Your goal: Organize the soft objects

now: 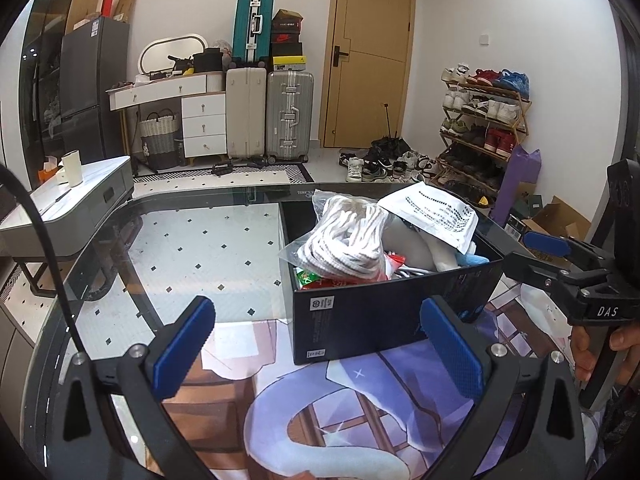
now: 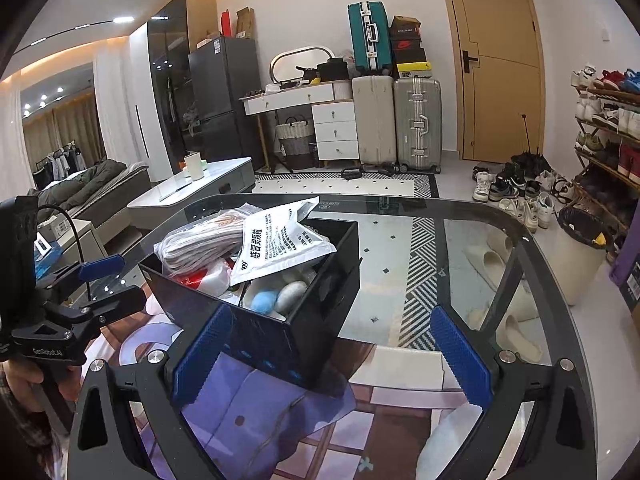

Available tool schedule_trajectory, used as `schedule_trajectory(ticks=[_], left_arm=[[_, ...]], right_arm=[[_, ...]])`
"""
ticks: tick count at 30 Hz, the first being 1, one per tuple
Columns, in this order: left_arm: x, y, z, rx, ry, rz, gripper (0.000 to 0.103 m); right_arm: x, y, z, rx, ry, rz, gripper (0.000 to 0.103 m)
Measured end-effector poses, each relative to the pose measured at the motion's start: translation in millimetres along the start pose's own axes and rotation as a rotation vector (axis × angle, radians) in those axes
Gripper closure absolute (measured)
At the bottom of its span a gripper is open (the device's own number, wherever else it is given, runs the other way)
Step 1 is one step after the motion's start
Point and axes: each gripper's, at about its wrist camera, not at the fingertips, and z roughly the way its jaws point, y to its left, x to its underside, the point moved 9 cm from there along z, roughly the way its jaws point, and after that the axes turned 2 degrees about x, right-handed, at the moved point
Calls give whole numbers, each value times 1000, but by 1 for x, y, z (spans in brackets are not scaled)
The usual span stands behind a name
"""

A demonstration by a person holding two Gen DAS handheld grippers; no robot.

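So there's a black cardboard box (image 1: 384,308) with smooth matte walls and sharp corners, sitting on a glass-topped table (image 1: 192,248) with rounded dark edges. The box's near end rests on a printed mat (image 1: 328,408) in purples and browns with cartoon-style art; it looks thin and flat, and slightly rumpled in the right wrist view.

The box is stuffed past the rim with soft stuff. On top is a clear crinkly plastic bag of white rope (image 1: 344,236), thick twisted strands coiled into a lumpy bundle. Leaning against it is a flat white paper-ish pouch (image 1: 436,212) with black print, puffed a little in the middle. Below those, the right wrist view shows a fuzzy light blue ball (image 2: 262,302) and a pale egg-shaped ball (image 2: 291,295) touching each other, plus something red and white and glossy (image 2: 204,278) on the rope side.

The left hand-held gripper (image 1: 316,352) is spread wide with nothing between its ribbed blue pads, hovering just in front of the box's near wall. The right hand-held gripper (image 2: 332,356) is spread wide too and empty, at the box's corner. Both have black plastic frames with silver bolts.
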Motion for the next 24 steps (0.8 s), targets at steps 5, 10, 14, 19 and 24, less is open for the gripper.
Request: schedule_trajectory(ticks=[5,10,14,19,24], left_arm=[[1,2,-1,-1,-7,-6,0],[1,2,-1,-7,-11,5,0],[2,1,-1,-14,-14,13,0],[1,-6,-1,-23,-21,41,0],[0,-10,-3,-28,-32,60,0]], right_arm=[[0,-1,0,2,-8,9,2],[1,-2,-1,5,-11,2,2],[1,-2,-2,1,-14,1,1],[1,-4,0,5,-11,-4,1],[2,-2,2,11,-5,-17,1]])
